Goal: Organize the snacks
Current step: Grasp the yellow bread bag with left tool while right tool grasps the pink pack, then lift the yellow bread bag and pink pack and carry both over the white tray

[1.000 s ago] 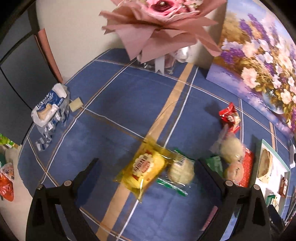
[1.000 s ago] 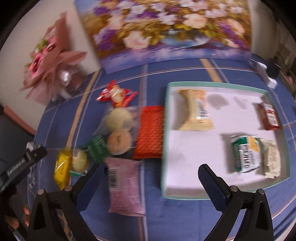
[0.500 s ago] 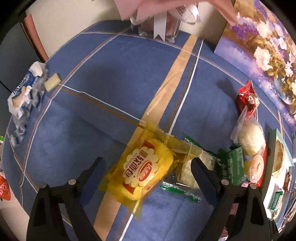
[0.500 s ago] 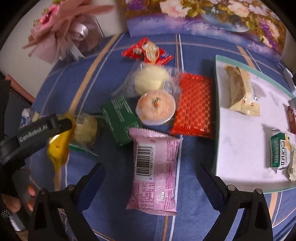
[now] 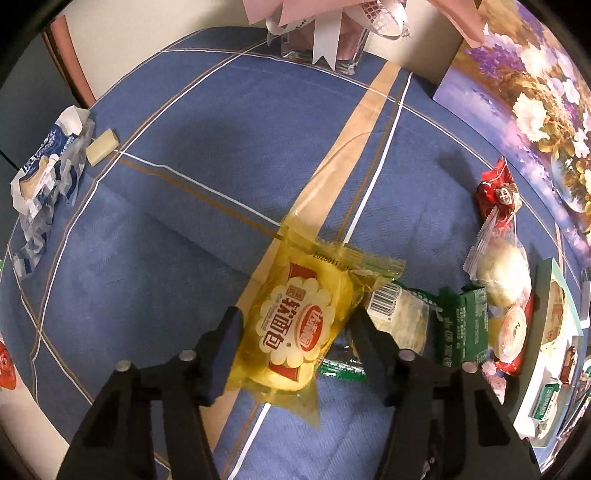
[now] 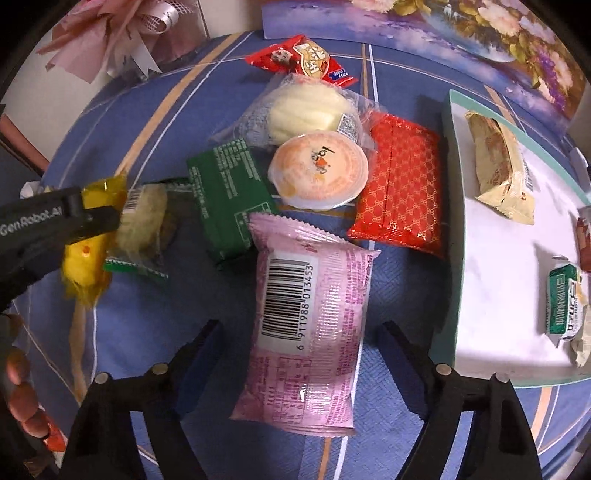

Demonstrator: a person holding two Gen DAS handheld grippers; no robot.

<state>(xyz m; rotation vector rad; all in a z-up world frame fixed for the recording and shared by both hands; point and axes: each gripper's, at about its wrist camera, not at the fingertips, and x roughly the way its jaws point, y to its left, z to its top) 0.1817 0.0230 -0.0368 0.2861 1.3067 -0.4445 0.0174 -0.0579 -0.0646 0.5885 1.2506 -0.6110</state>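
A yellow bread packet [image 5: 299,325] lies on the blue tablecloth. My left gripper [image 5: 295,325] straddles it, one finger touching each side; it also shows in the right wrist view [image 6: 85,258]. A pink packet with a barcode [image 6: 306,321] lies between the open fingers of my right gripper [image 6: 299,339], which do not touch it. Behind it lie a green packet [image 6: 229,195], a jelly cup [image 6: 319,171], a pale bun [image 6: 306,110], a red patterned packet [image 6: 400,184] and a red candy packet [image 6: 301,61]. A white tray [image 6: 491,280] on the right holds several snacks.
A flower vase [image 5: 325,33] stands at the back and a flower painting [image 6: 461,33] leans behind the tray. A blue-white wrapper [image 5: 40,173] and a small cream block [image 5: 101,151] lie at the left table edge.
Both grippers have come down and forward. The left fingers have narrowed around the yellow bread packet. The right gripper now straddles the pink packet.
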